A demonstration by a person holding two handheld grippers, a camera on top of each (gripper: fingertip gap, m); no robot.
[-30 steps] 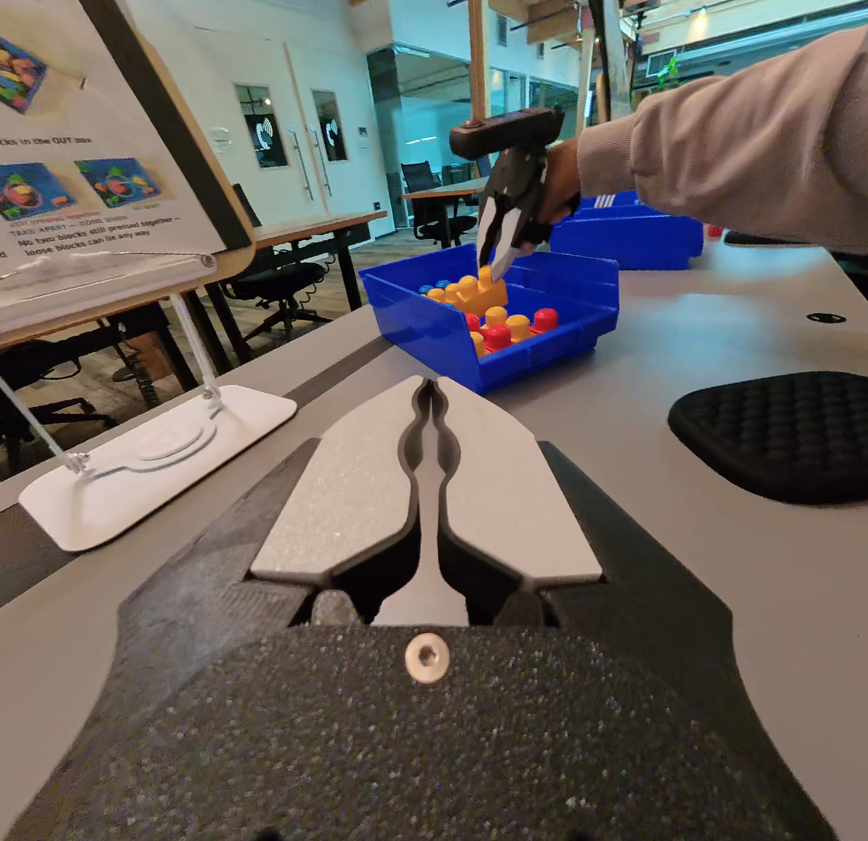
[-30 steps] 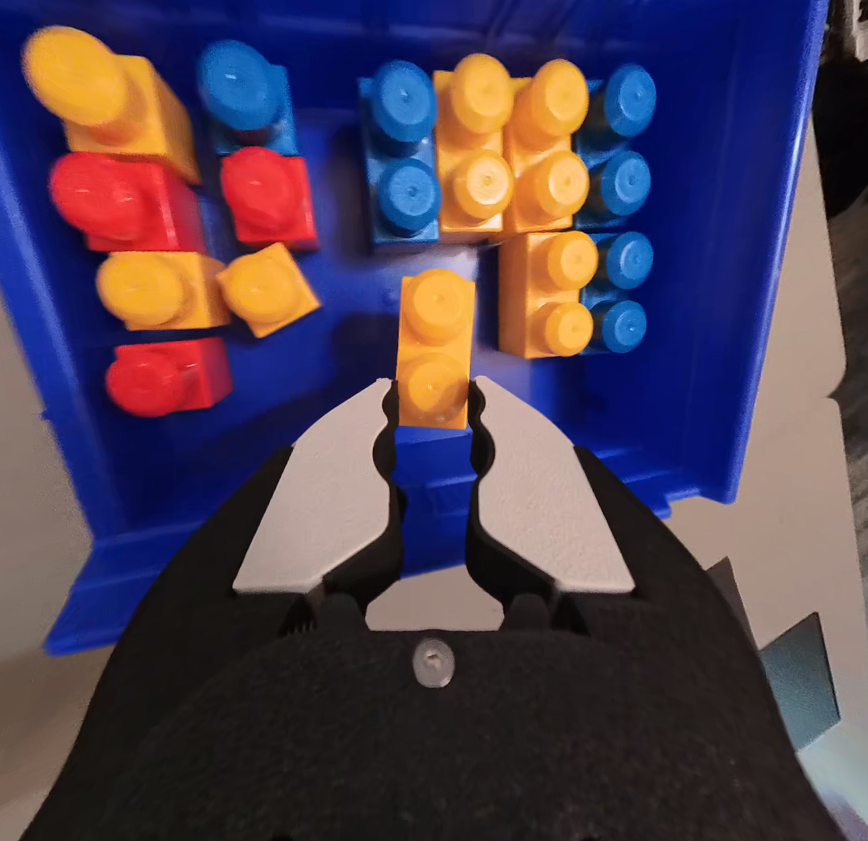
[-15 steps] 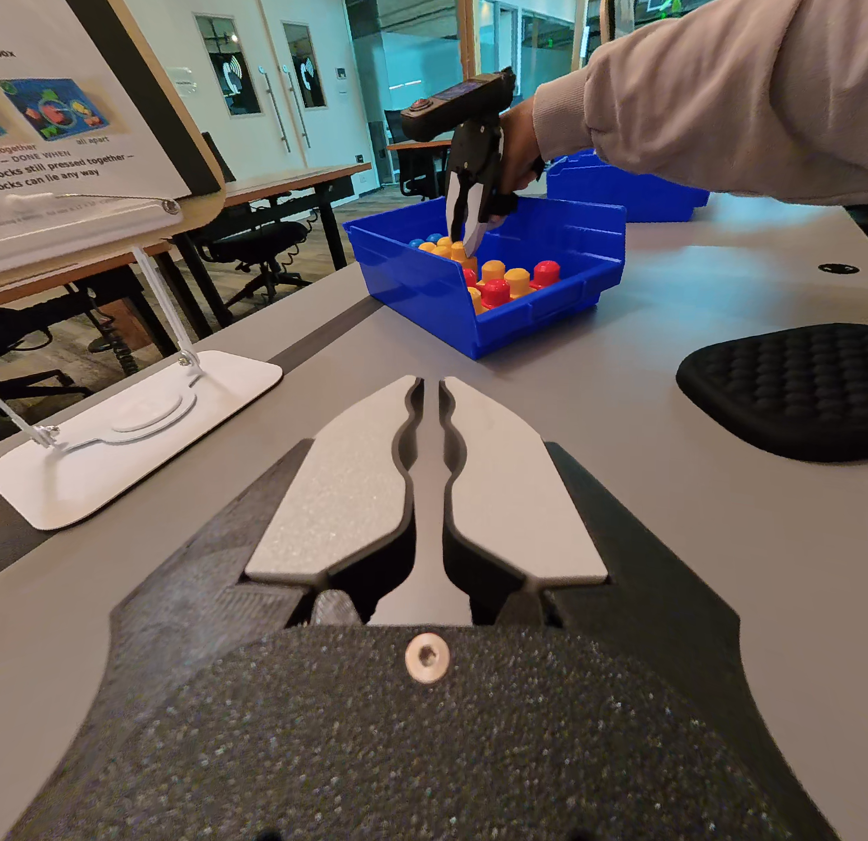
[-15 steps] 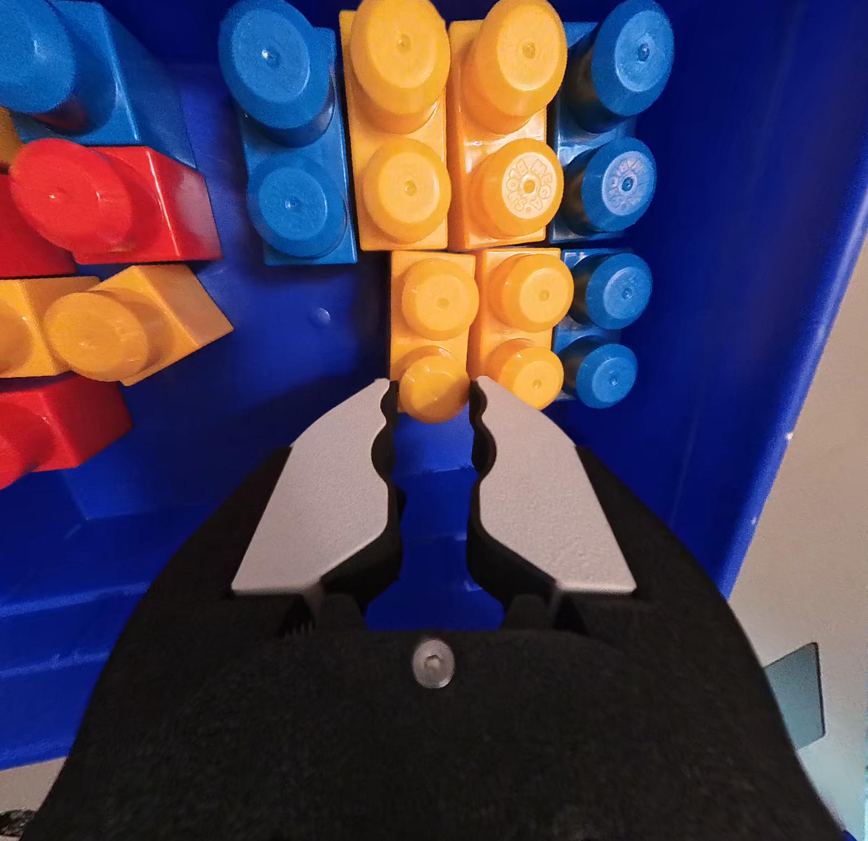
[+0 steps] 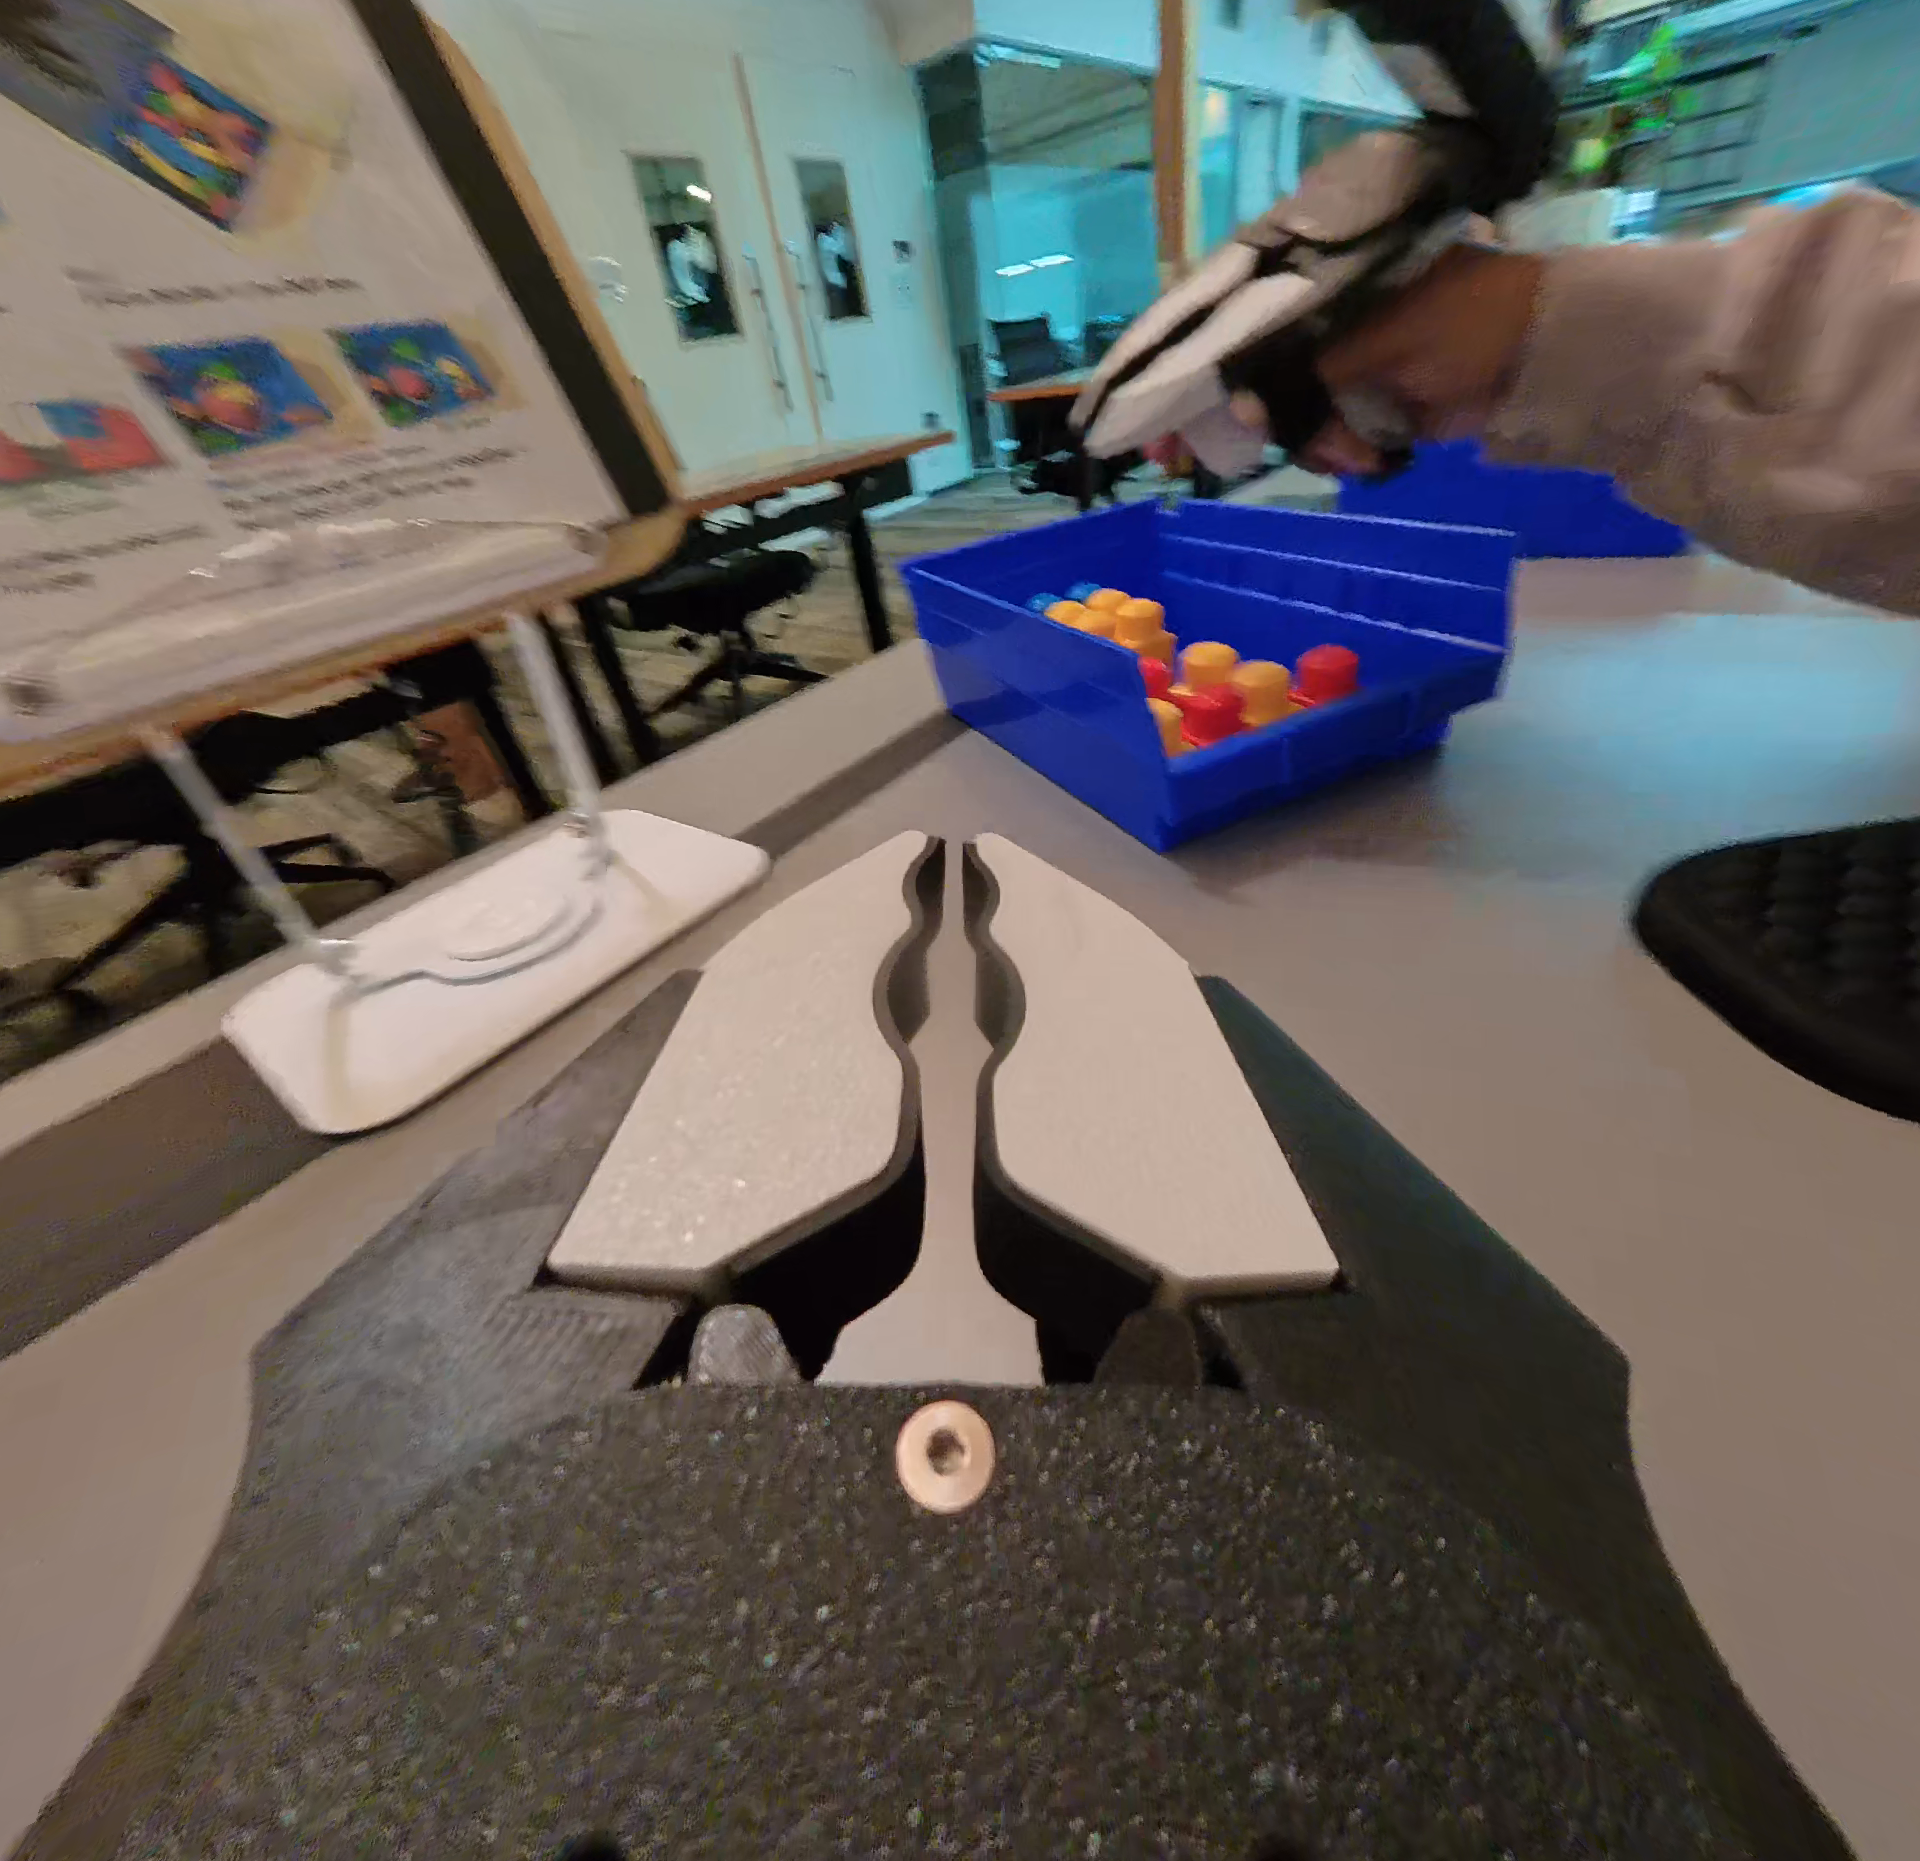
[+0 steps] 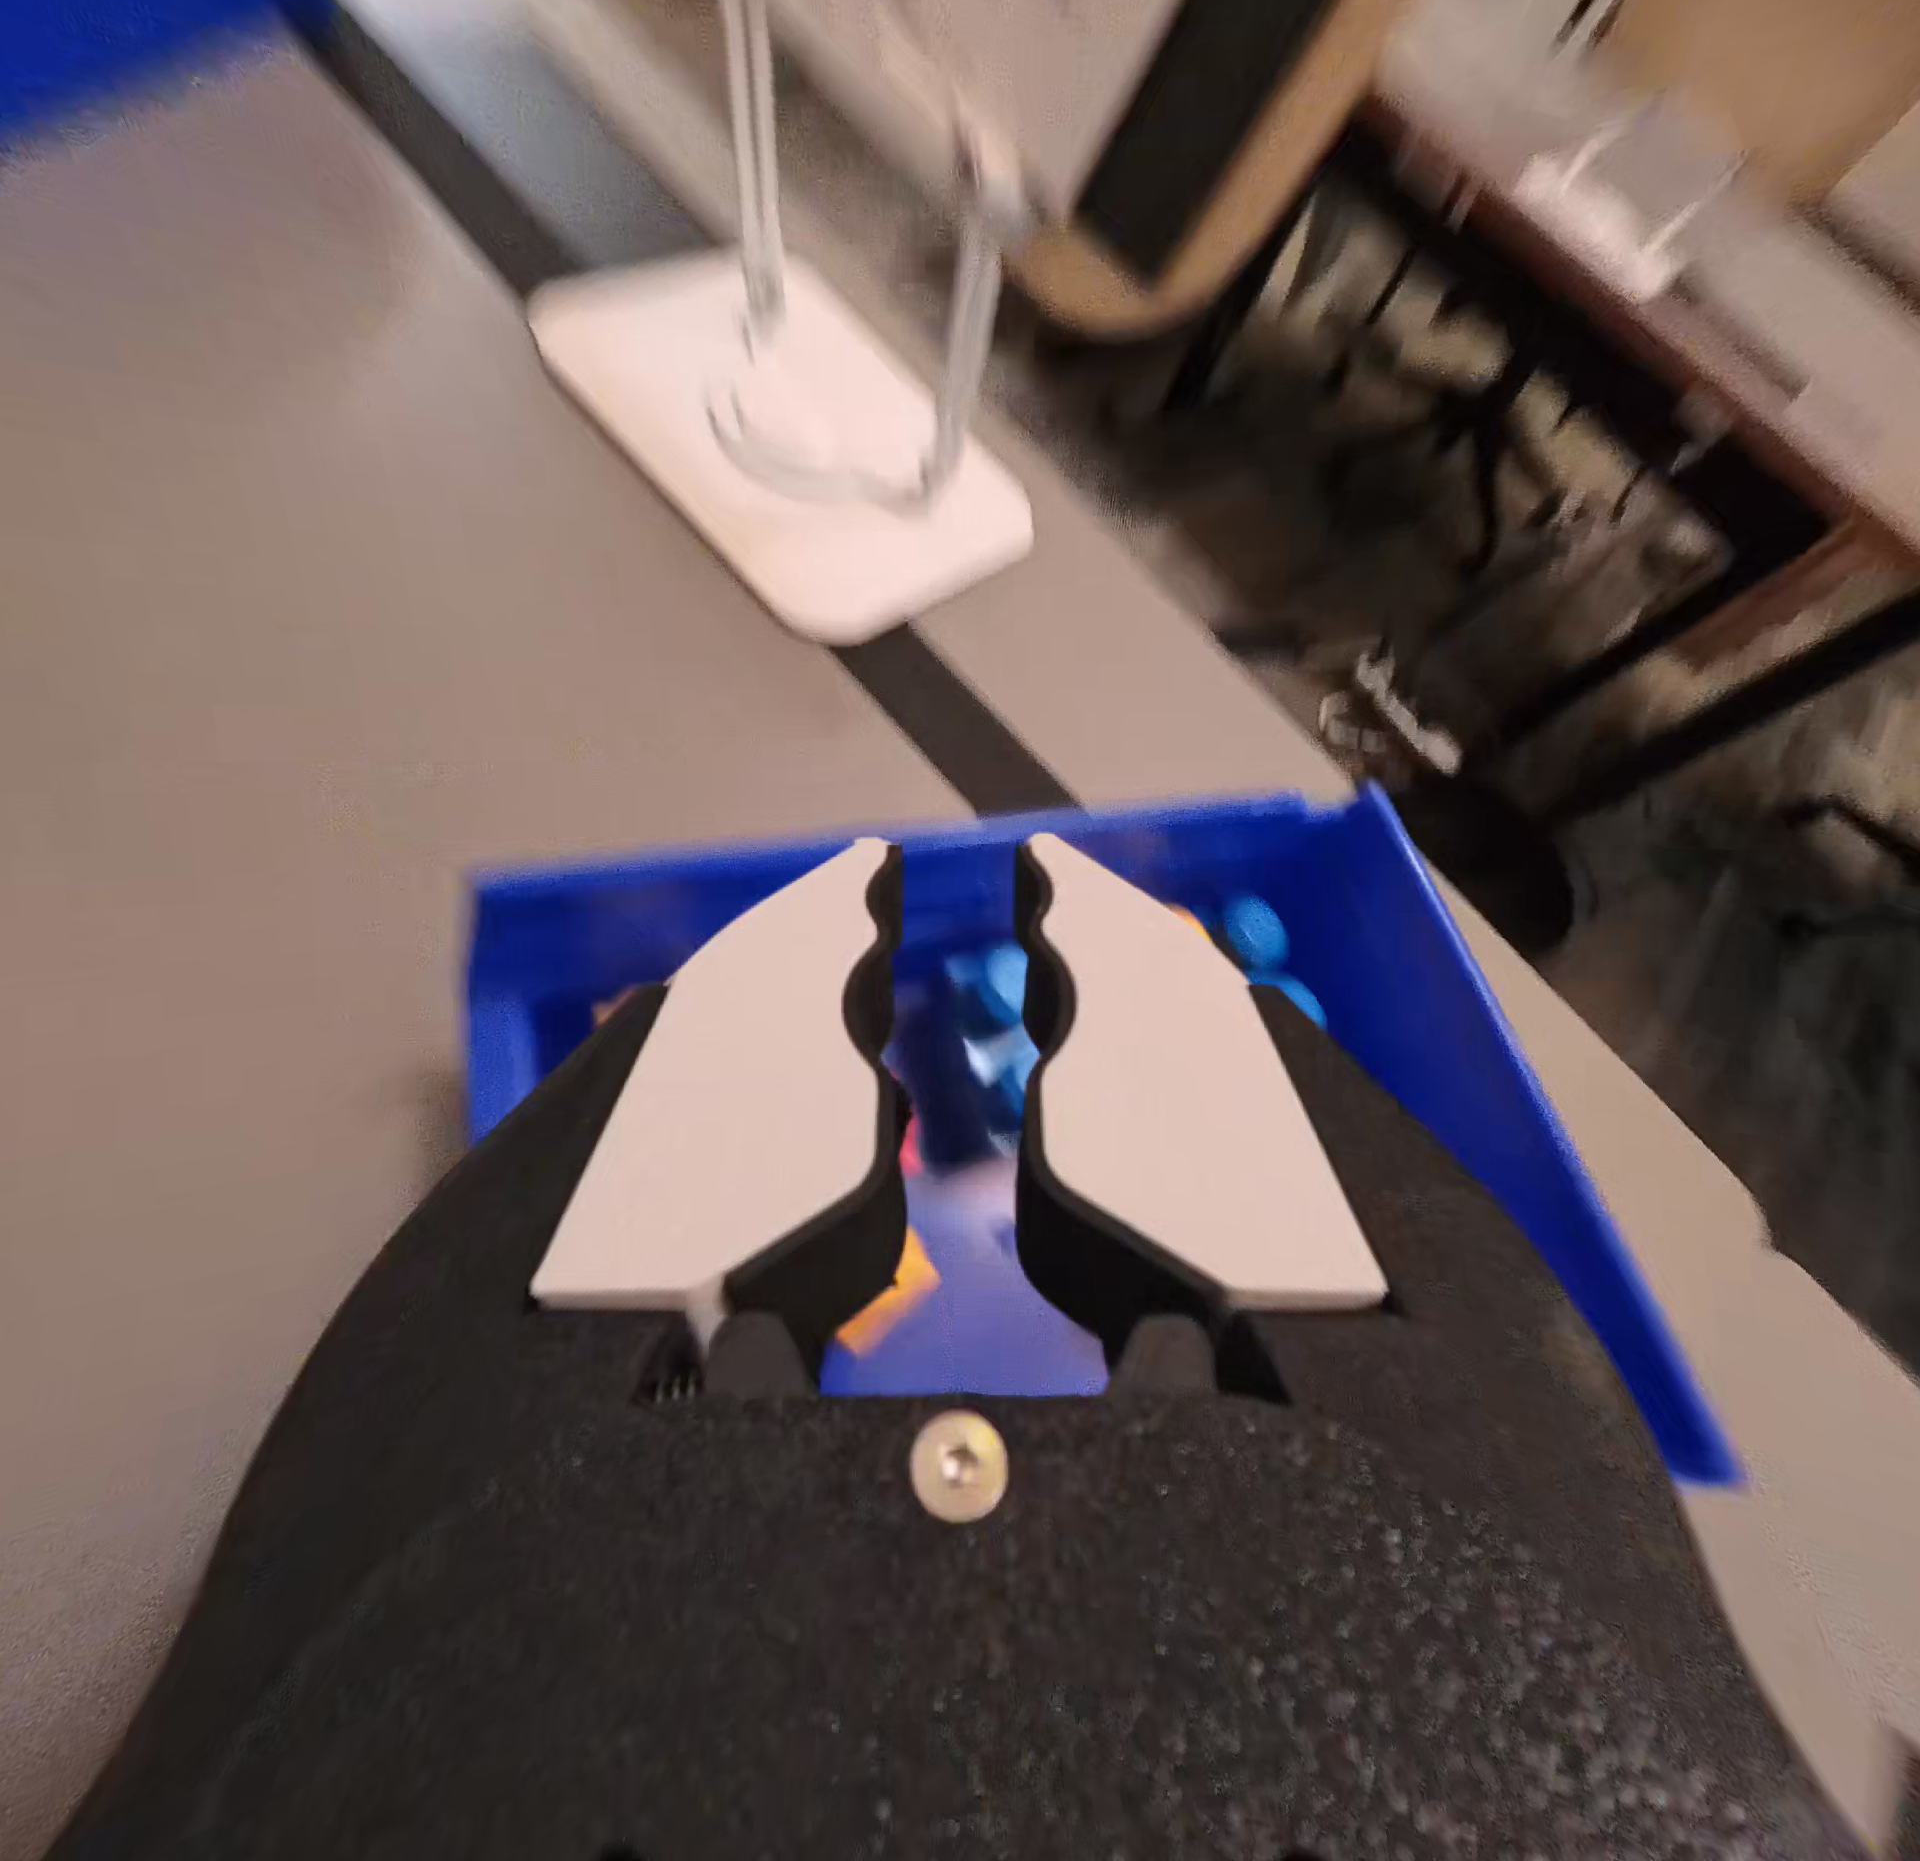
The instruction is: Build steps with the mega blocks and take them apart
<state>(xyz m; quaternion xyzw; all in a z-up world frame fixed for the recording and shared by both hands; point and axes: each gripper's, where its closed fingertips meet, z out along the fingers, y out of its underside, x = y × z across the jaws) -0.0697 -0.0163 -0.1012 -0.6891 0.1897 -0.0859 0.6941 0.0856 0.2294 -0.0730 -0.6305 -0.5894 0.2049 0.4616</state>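
Two grippers, both empty: my right gripper (image 6: 954,855) hovers part-spread above the blue bin (image 6: 1455,1032), my left gripper (image 5: 953,855) nearly pressed together, so I should descend squarely over one block.

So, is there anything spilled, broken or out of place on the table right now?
Nothing stands out. The mega blocks all sit inside the blue bin, none on the grey table. The right gripper is empty above the bin; the right wrist view is motion-blurred.
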